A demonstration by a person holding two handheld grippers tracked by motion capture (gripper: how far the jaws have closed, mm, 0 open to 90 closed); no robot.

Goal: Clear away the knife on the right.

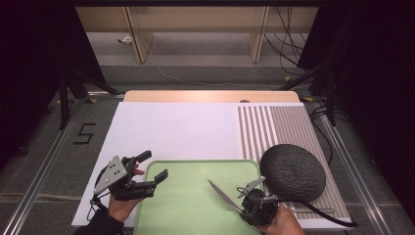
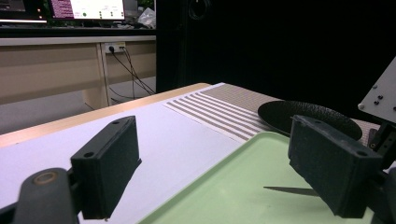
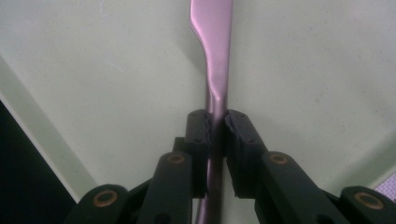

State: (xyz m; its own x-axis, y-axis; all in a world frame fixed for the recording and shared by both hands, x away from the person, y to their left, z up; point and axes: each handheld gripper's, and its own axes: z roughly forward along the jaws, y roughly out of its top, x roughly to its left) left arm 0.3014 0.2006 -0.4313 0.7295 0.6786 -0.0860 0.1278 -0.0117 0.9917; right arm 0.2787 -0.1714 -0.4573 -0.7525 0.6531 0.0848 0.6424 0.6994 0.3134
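Observation:
A metal table knife points up and to the left over the pale green tray. My right gripper is shut on its handle, and in the right gripper view the knife runs up between the two pads of that gripper, which press on it from both sides. My left gripper stands open at the tray's left edge with nothing between its fingers. In the left gripper view that gripper has its jaws wide apart, and the knife's blade tip shows beyond them over the tray.
A dark round plate lies on the striped mat just right of the tray. A white sheet covers the table's middle and left. Beyond the table's far edge are wooden furniture legs and cables on the floor.

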